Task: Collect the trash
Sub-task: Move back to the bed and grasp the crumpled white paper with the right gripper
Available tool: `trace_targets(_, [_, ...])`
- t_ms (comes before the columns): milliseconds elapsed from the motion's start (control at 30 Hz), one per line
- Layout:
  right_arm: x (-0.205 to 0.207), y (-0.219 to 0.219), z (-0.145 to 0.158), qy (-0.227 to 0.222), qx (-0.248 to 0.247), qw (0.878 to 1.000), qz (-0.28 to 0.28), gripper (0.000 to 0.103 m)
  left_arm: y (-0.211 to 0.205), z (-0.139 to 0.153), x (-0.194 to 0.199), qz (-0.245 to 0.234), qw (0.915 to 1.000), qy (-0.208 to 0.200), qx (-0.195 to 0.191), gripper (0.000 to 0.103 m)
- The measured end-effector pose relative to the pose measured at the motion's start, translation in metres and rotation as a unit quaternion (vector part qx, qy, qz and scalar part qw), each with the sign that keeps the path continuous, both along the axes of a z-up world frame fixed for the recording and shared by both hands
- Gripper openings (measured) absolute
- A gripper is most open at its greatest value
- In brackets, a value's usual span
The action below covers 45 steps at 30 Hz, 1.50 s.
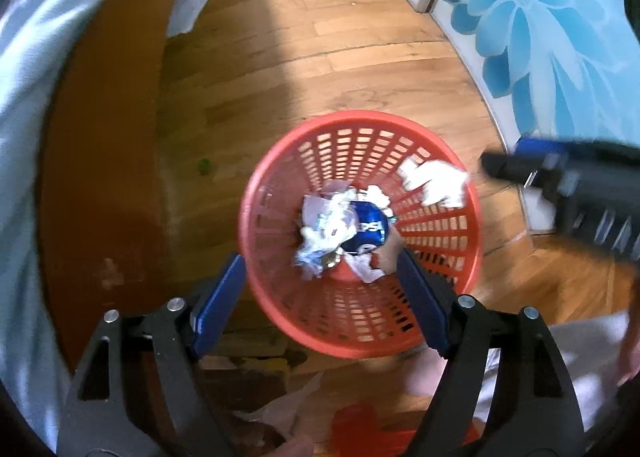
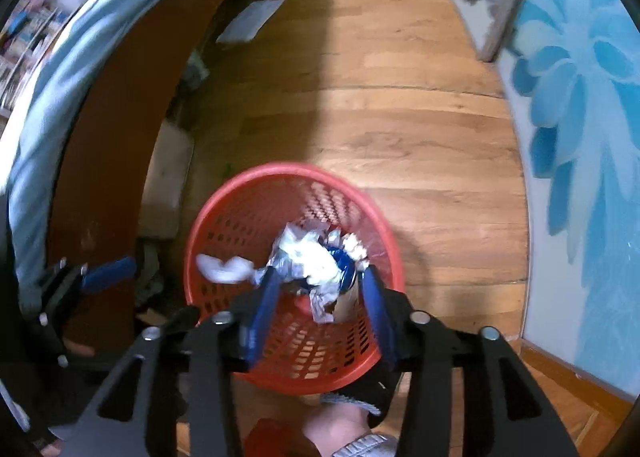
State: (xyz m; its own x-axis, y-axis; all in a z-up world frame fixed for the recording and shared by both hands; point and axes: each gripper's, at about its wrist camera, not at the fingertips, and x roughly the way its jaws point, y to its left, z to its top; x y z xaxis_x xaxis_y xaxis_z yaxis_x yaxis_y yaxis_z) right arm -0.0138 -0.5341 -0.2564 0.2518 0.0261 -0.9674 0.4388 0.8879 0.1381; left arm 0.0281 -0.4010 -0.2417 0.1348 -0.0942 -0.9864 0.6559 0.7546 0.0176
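Observation:
A red plastic mesh basket (image 1: 448, 229) stands on the wooden floor, also in the right wrist view (image 2: 224, 225). It holds crumpled white paper (image 1: 320, 233) and a blue can (image 1: 370, 231). A white crumpled wad (image 1: 438, 181) is in the air just inside the basket's right rim; in the right wrist view this wad (image 2: 224, 269) is blurred at the left inside. My left gripper (image 1: 320, 281) is open and empty above the basket's near rim. My right gripper (image 2: 320, 297) is open and empty over the basket; it shows in the left wrist view (image 1: 496, 167) at the right.
A brown wooden bed frame (image 1: 100, 161) with pale blue bedding (image 1: 36, 57) runs along the left. A blue flower-patterned panel (image 1: 560, 37) lines the right. White paper (image 1: 186, 13) lies on the floor far back. Something red (image 1: 360, 425) and pale plastic (image 1: 280, 409) lie near me.

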Motion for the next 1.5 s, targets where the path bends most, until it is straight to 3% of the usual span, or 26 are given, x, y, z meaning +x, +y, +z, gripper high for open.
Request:
trace_targets(200, [-0.001,-0.009,0.055,-0.064,0.013,0.997,-0.041,0.057,0.026,0.041,0.002,0.012,0.9995,-0.022,-0.02,0.078])
trace_targets(300, [0.002,0.005,0.086,-0.102,0.021,0.994,-0.033,0.057,0.048,0.073,0.002,0.024,0.9978,-0.04,-0.047,0.078])
trace_targets(400, [0.009,0.03,0.117,-0.136,0.025,0.99,-0.008,0.064,0.076,0.112,-0.004,0.035,0.9939,-0.067,-0.081,0.079])
trace_targets(500, [0.02,0.069,0.142,-0.165,0.026,0.986,0.03,0.065,0.112,0.149,-0.007,0.049,0.9878,-0.103,-0.106,0.081])
trace_targets(633, [0.039,0.126,0.17,-0.201,0.025,0.976,0.083,0.07,0.179,0.182,0.01,0.108,0.9749,-0.157,-0.116,0.081])
trace_targets(700, [0.048,0.153,0.182,-0.218,0.017,0.97,0.107,0.074,0.212,0.186,0.023,0.143,0.9687,-0.175,-0.103,0.081])
trace_targets(800, [0.069,0.206,0.201,-0.251,0.008,0.955,0.157,0.077,0.267,0.179,0.045,0.207,0.9589,-0.168,-0.096,0.081])
trace_targets(967, [0.112,0.282,0.21,-0.268,0.004,0.934,0.236,0.082,0.337,0.156,0.066,0.298,0.9419,-0.115,-0.104,0.081])
trace_targets(1133, [0.189,0.364,0.207,-0.27,-0.02,0.908,0.32,0.087,0.367,0.147,0.07,0.323,0.9342,-0.101,-0.113,0.081])
trace_targets(1233, [0.245,0.412,0.174,-0.233,-0.06,0.904,0.353,0.088,0.372,0.153,0.073,0.334,0.9292,-0.107,-0.116,0.081])
trace_targets(1400, [0.31,0.457,0.139,-0.2,-0.067,0.904,0.373,0.087,0.389,0.158,0.078,0.353,0.9199,-0.102,-0.137,0.081])
trace_targets(1500, [0.34,0.472,0.12,-0.165,-0.077,0.917,0.354,0.086,0.398,0.159,0.082,0.361,0.9162,-0.101,-0.141,0.081])
